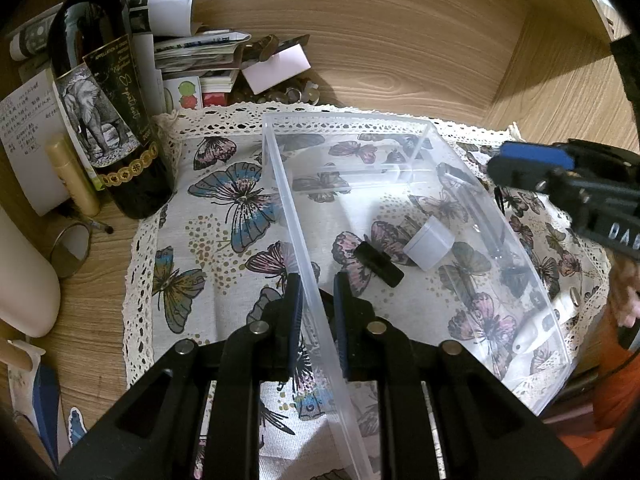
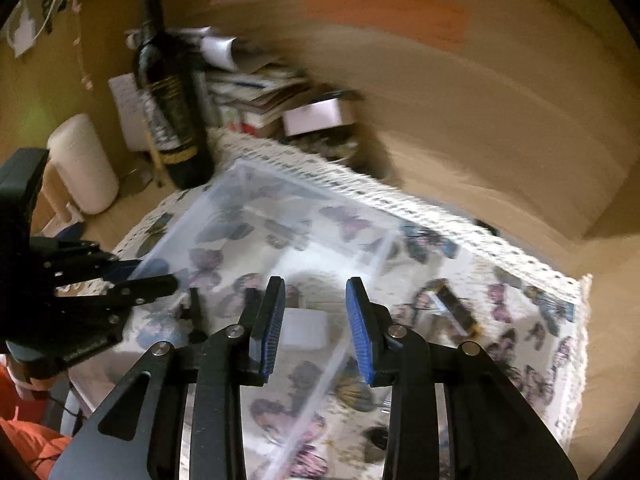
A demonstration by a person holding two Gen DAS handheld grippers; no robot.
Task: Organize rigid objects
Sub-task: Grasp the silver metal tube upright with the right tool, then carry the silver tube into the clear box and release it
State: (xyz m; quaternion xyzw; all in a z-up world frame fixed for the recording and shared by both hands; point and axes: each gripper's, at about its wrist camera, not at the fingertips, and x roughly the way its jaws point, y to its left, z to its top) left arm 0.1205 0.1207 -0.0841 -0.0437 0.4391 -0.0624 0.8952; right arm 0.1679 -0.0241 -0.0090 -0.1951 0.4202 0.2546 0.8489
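Note:
A clear plastic box (image 1: 532,280) stands on the butterfly cloth (image 1: 224,264). Inside it lie a small white cap-like cylinder (image 1: 428,242) and a short black piece (image 1: 378,260). My left gripper (image 1: 317,280) is shut on the box's left wall. The right wrist view is blurred by motion; there the box (image 2: 224,200) lies ahead and the white cylinder (image 2: 306,328) sits between my fingers. My right gripper (image 2: 316,292) is open and empty above the box; it also shows in the left wrist view (image 1: 560,184). The left gripper (image 2: 140,276) shows at the box's corner.
A dark wine bottle (image 1: 108,112) stands at the cloth's back left corner, with papers and boxes (image 1: 200,52) behind it. A white cylinder (image 1: 24,280) and a small round mirror (image 1: 72,246) lie left. A white and a black item (image 1: 536,324) lie beyond the box's right wall.

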